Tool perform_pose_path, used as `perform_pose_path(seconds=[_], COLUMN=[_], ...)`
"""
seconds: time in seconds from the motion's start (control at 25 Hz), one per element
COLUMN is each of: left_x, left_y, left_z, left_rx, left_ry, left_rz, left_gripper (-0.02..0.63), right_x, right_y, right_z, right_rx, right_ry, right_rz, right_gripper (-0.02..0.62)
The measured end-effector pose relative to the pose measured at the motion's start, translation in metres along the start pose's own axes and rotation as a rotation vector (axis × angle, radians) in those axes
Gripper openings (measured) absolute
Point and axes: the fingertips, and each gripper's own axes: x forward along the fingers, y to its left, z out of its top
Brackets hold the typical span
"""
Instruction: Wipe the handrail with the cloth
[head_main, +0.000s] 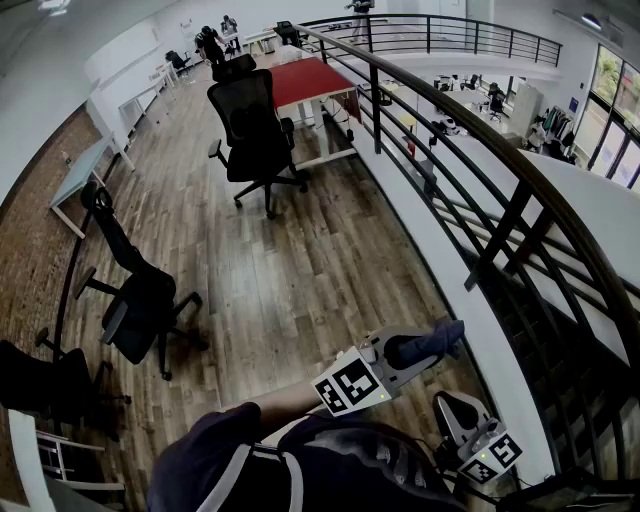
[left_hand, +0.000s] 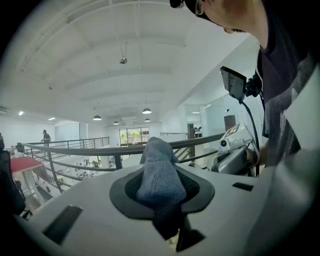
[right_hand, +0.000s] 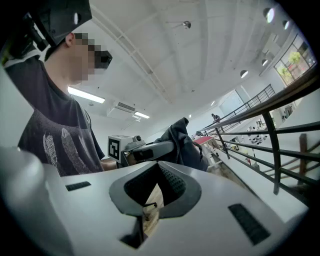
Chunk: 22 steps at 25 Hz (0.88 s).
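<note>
The dark handrail (head_main: 520, 170) curves along the right of the head view, on top of black railing bars. My left gripper (head_main: 415, 352) is at the lower middle, shut on a blue-grey cloth (head_main: 432, 342) that sticks out towards the railing, well below the rail and apart from it. In the left gripper view the cloth (left_hand: 160, 175) fills the jaws, with the handrail (left_hand: 90, 149) behind it. My right gripper (head_main: 452, 408) is lower and closer to my body; in its own view the right gripper (right_hand: 157, 187) holds nothing, its tips together, facing the cloth (right_hand: 182, 140).
A white ledge (head_main: 500, 350) runs under the railing. On the wood floor stand a black office chair (head_main: 255, 130), another chair (head_main: 140, 300) at the left and a red table (head_main: 310, 80) behind. A brick wall (head_main: 30, 240) borders the left.
</note>
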Motion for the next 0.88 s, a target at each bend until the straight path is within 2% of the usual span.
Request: perform_pose_path(seconds=[0.12,0.24,0.36,0.48,0.56,0.68,0.8,0.88], left_x=[0.031,0.060,0.085,0.113,0.138,0.180,0.222,0.270], left_y=[-0.027,-0.049,-0.064,-0.071,-0.058,0.014,0.133,0.201], left_z=[0.001,0.008,0.008,-0.005,-0.011,-0.025,-0.036,-0.022], left_rx=[0.009,0.045,0.047,0.060,0.061,0.085,0.143,0.176], left_ry=[0.006,0.006,0.016,0.078,0.100,0.124,0.189,0.202], left_rz=[-0.043,-0.072,-0.106,-0.137,-0.120,-0.005,0.159,0.211], left_gripper=[0.097,0.097,0.097,0.097,0.097,0.097,0.097,0.097], right_x=[-0.041,-0.078,-0.102,-0.123,-0.138,-0.137,-0.121,-0.128], right_y=[-0.014,-0.029,-0.043,-0.066,-0.092,-0.149,-0.195,-0.219], right_z=[0.000,0.002,0.000,0.004,0.008,0.004,-0.003,0.000], right_rx=[-0.005,0.037,0.069,0.084,0.113,0.113,0.084,0.096], right_ry=[-0.008,-0.035,-0.045,-0.067,-0.099,-0.096,-0.046,-0.013], right_rz=[-0.034,-0.069,-0.090,-0.164,-0.211,-0.227,-0.256,-0.320], right_gripper=[0.003,0.003,0.003,0.003,0.003,0.003,0.003,0.003])
